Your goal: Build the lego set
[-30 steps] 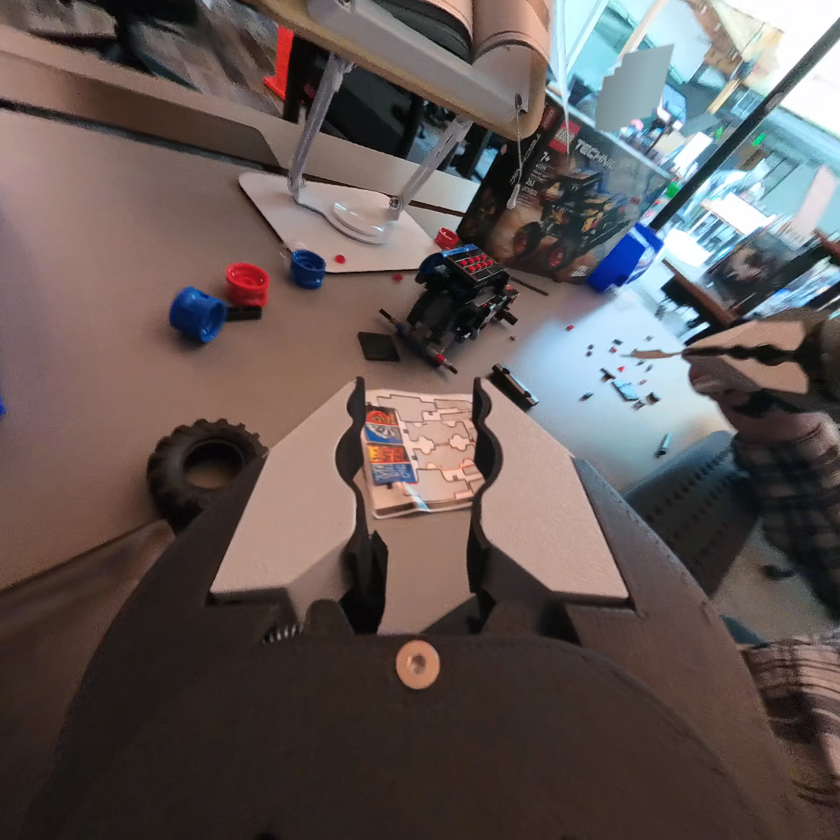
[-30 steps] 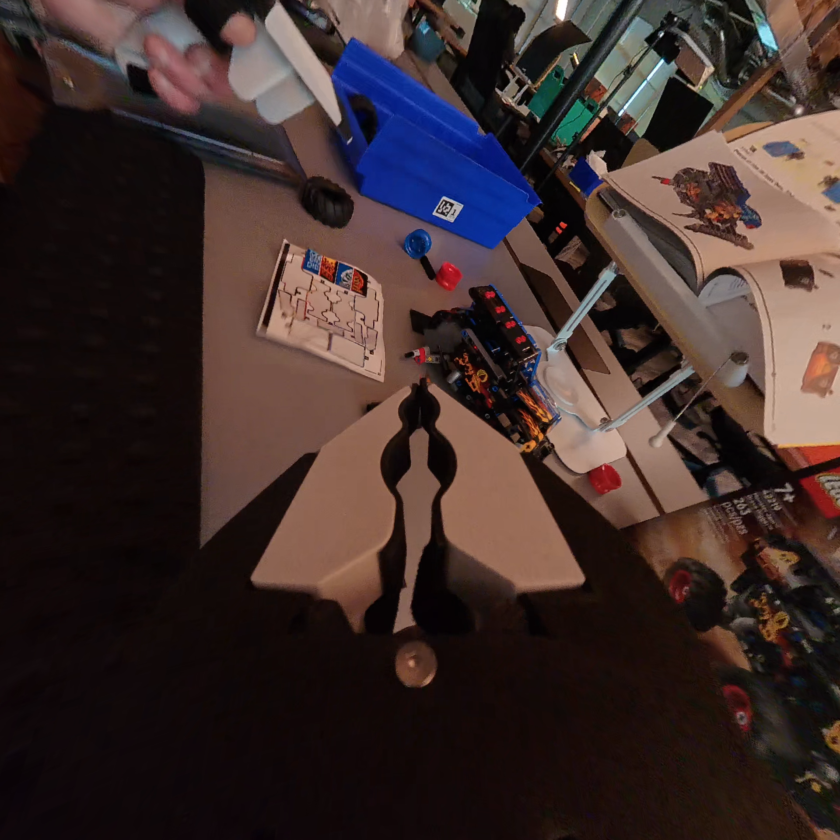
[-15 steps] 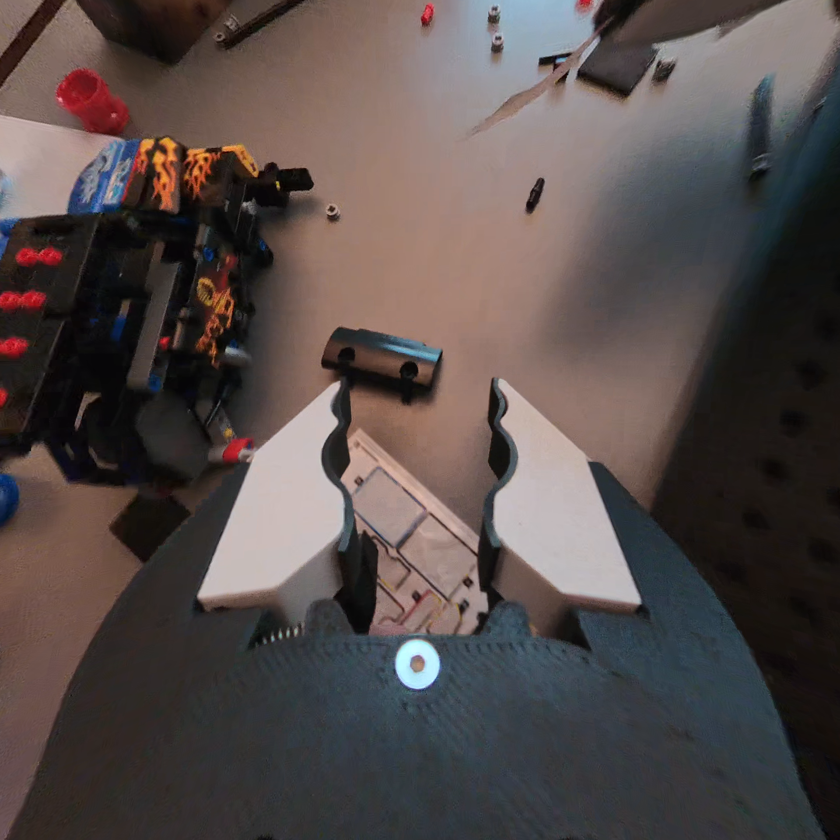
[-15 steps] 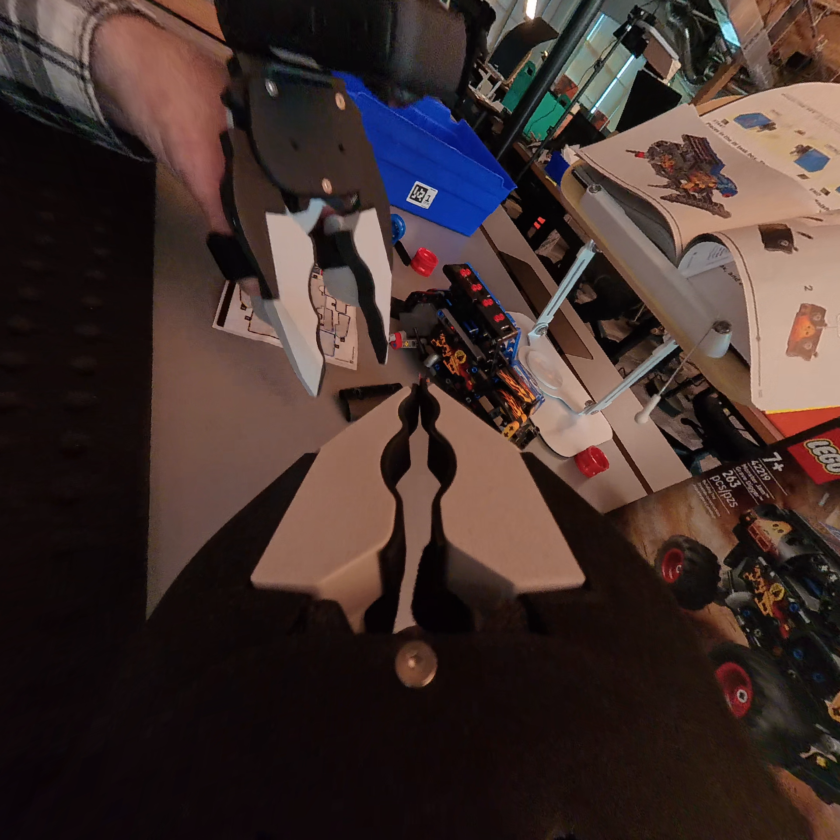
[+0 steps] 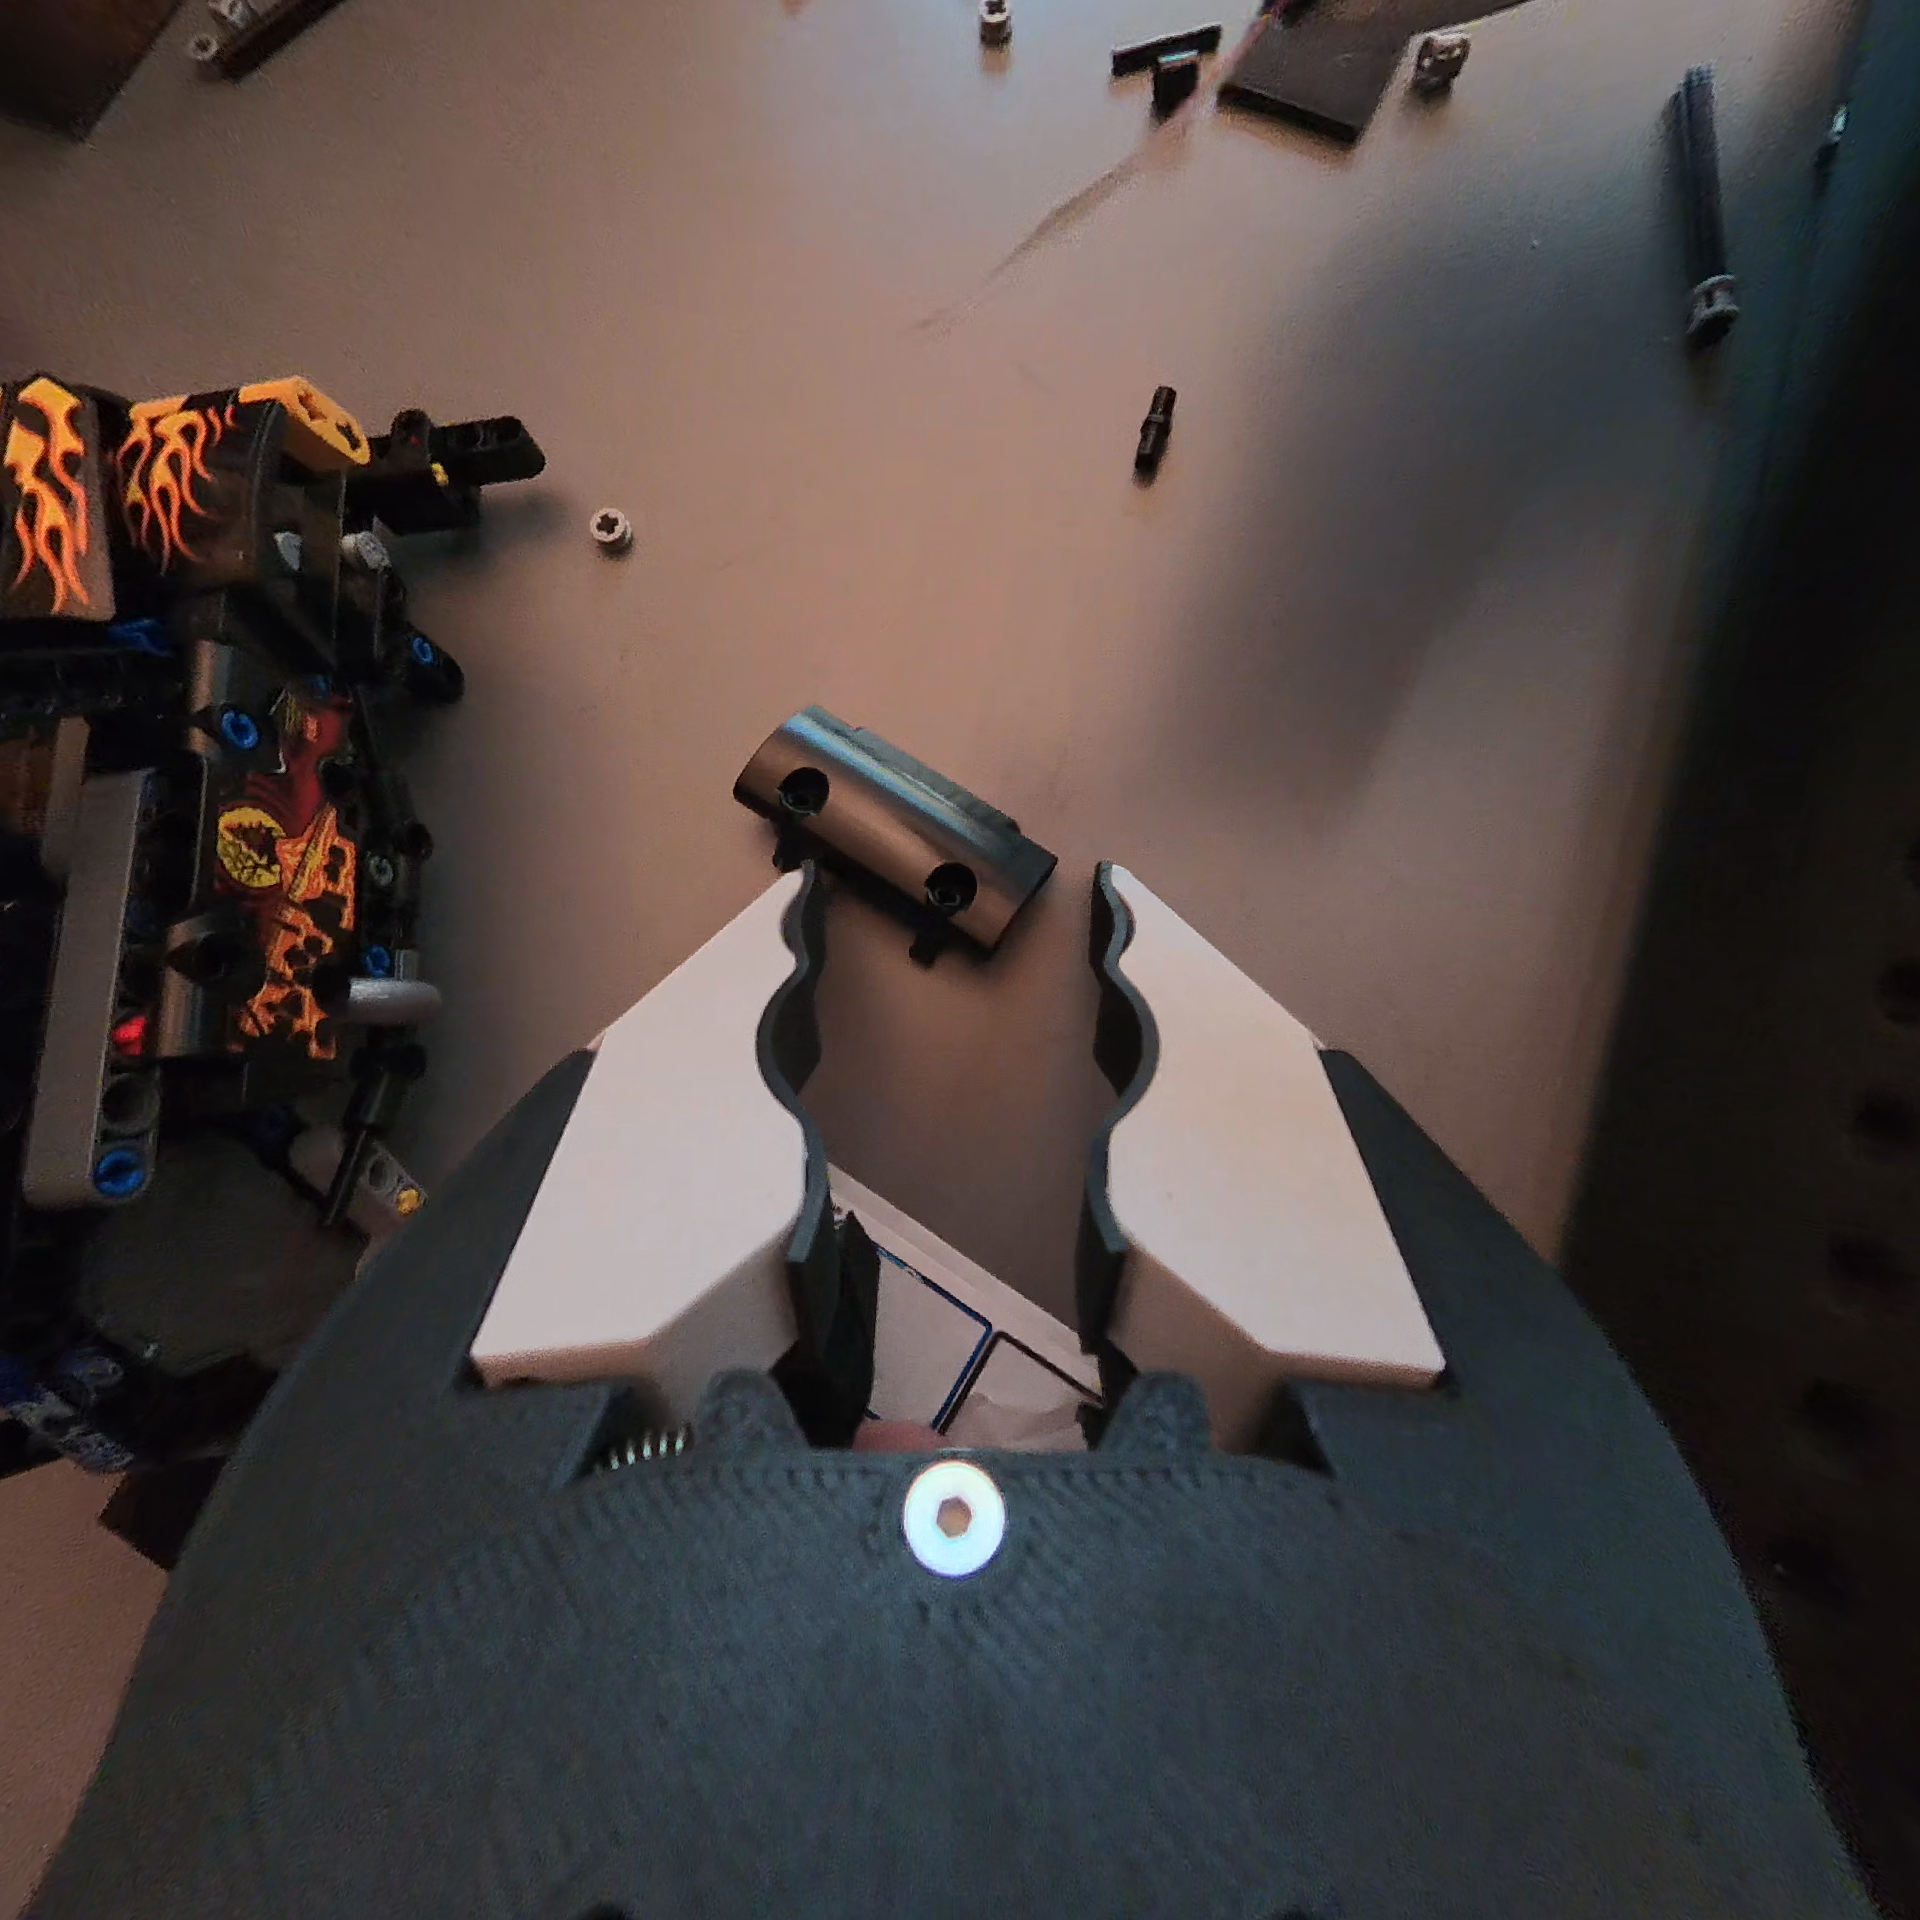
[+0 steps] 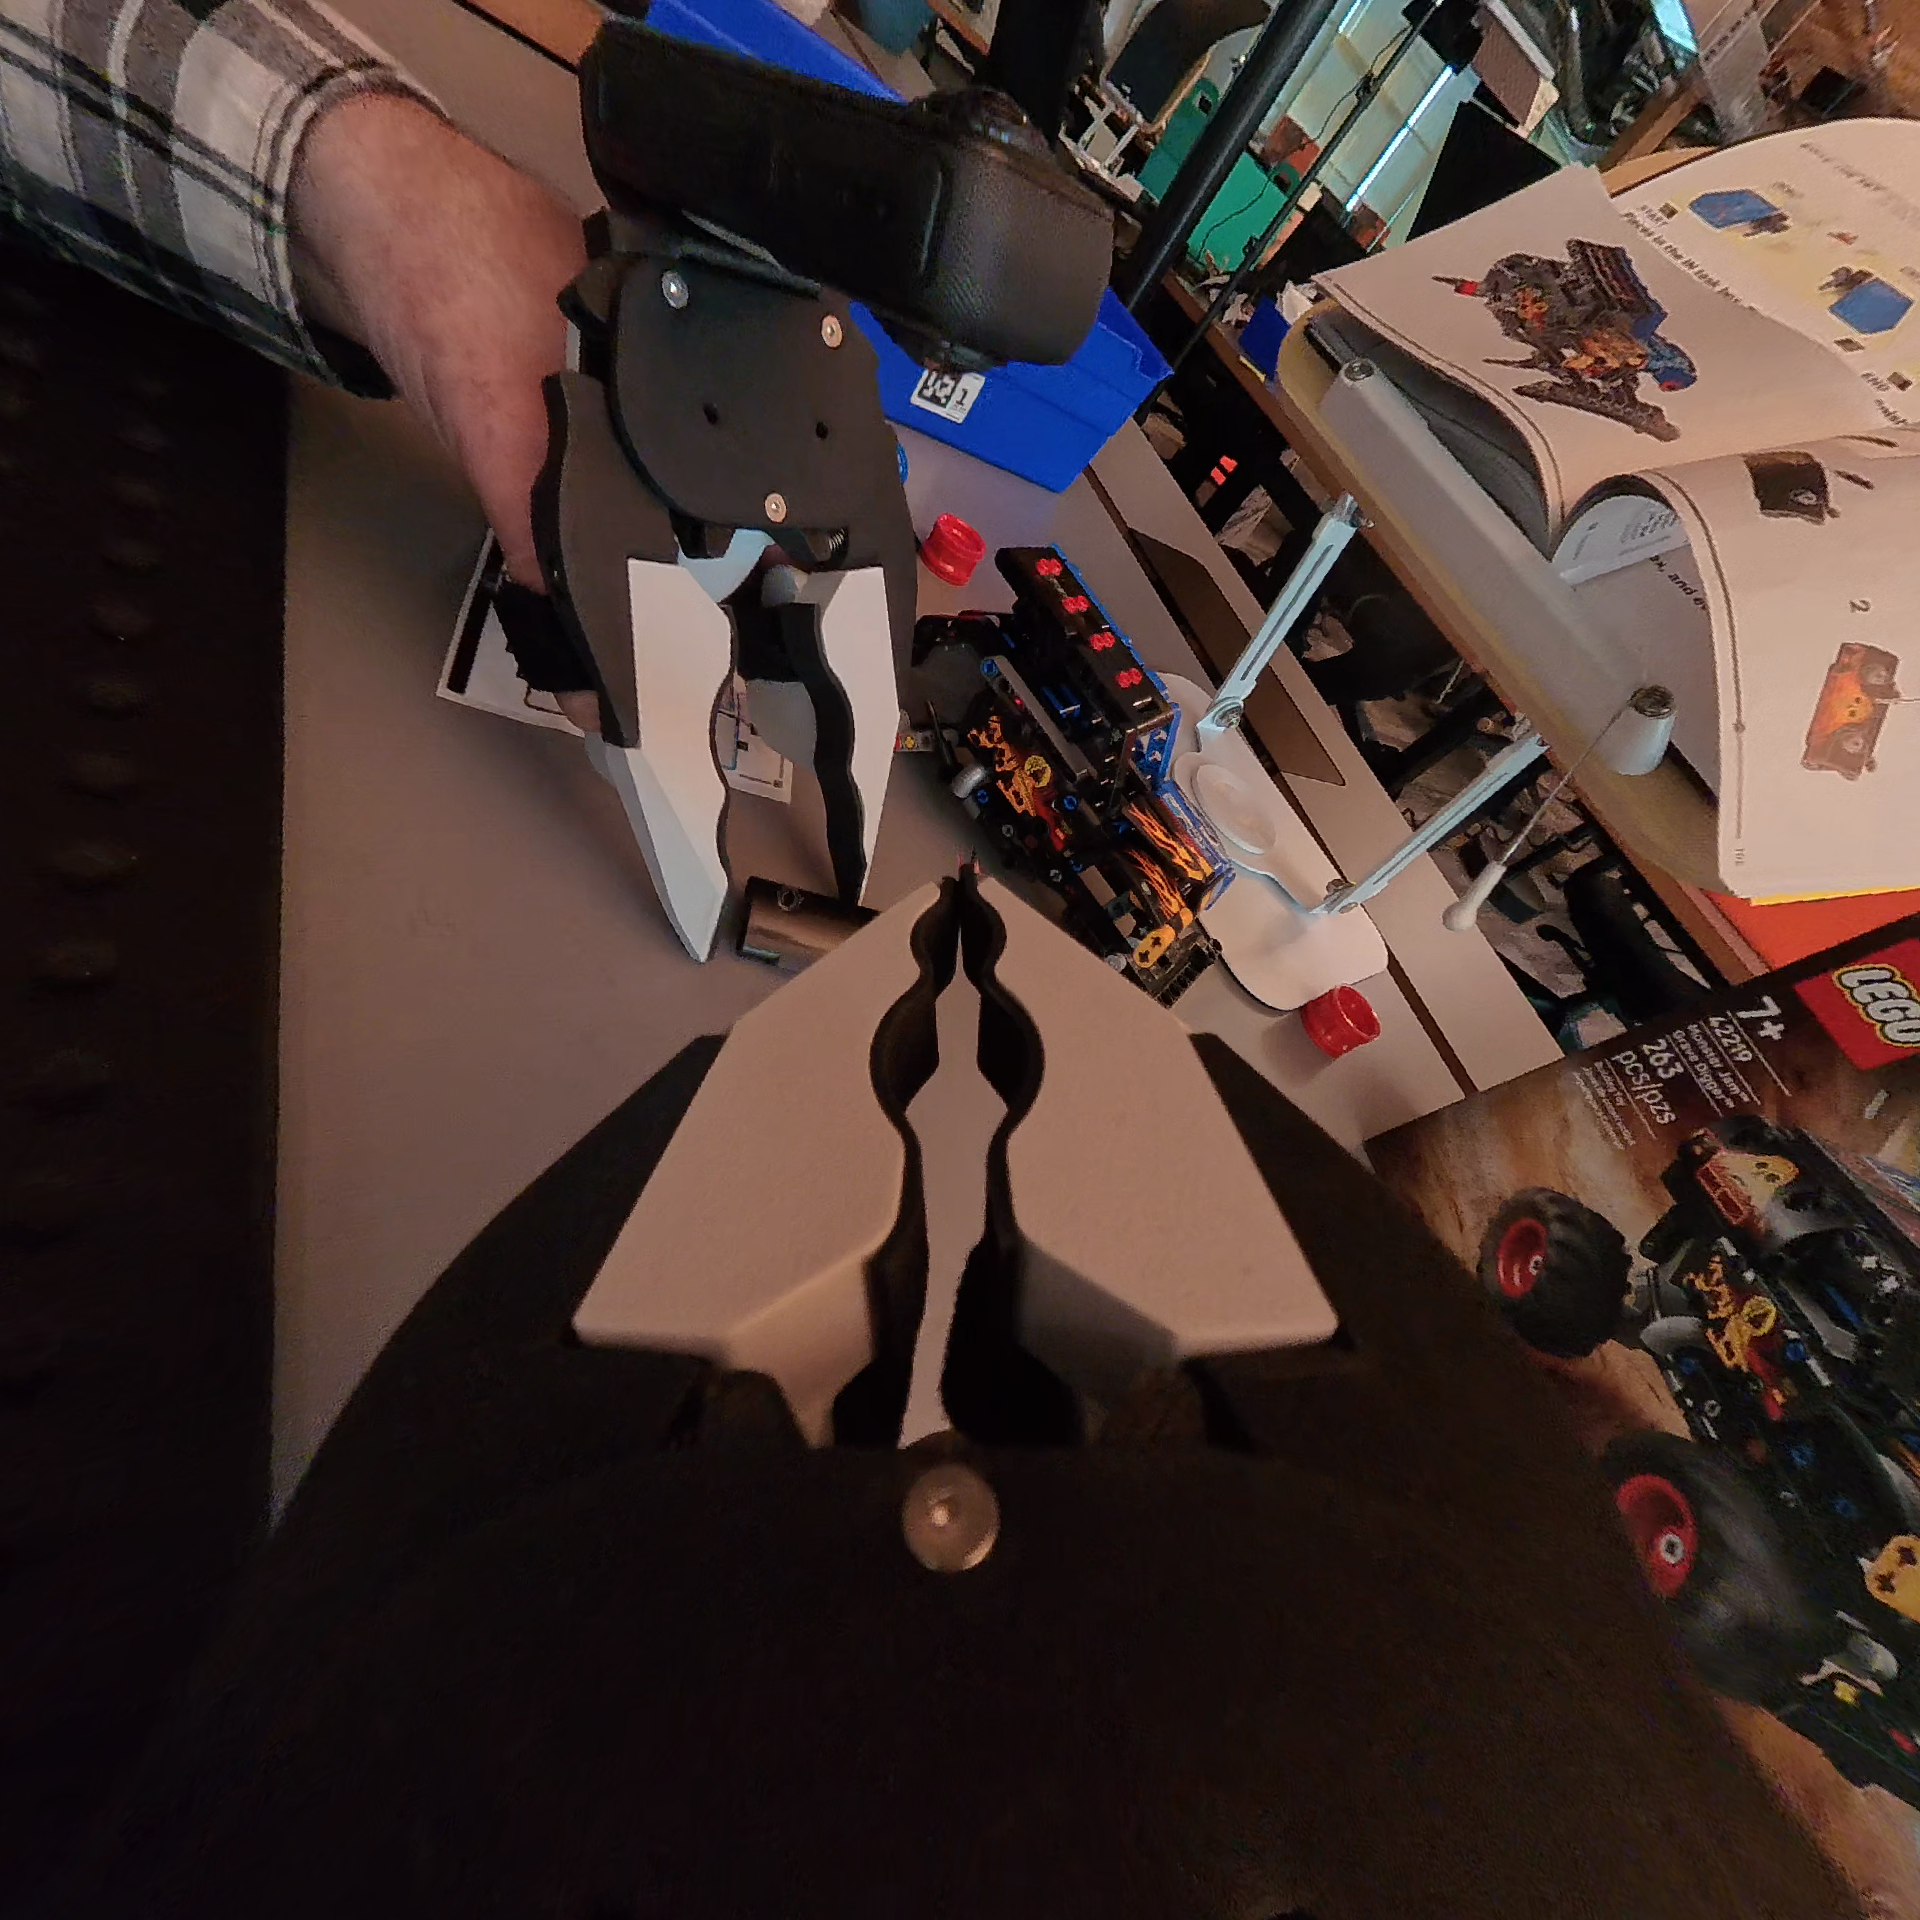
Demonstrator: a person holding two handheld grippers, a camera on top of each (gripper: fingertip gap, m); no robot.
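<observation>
Left tool [image 5: 951,883] spread wide, holding nothing, tips poised over black curved lego panel [image 5: 894,842] lying on grey table [image 5: 935,312]; left fingertip just beside panel's near-left end. Panel glossy, half-round, two pin holes, long axis running diagonally from upper left to lower right. Right tool [image 6: 966,883] closed, empty, aloft. Flame-stickered truck chassis [image 5: 197,790] left of panel, sticker sheet [image 5: 966,1340] beneath left tool

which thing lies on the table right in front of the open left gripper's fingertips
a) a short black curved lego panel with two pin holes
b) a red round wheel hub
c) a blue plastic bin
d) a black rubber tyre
a: the short black curved lego panel with two pin holes lies on the table just beyond the tips of the left gripper, whose jaws stand apart.
</observation>
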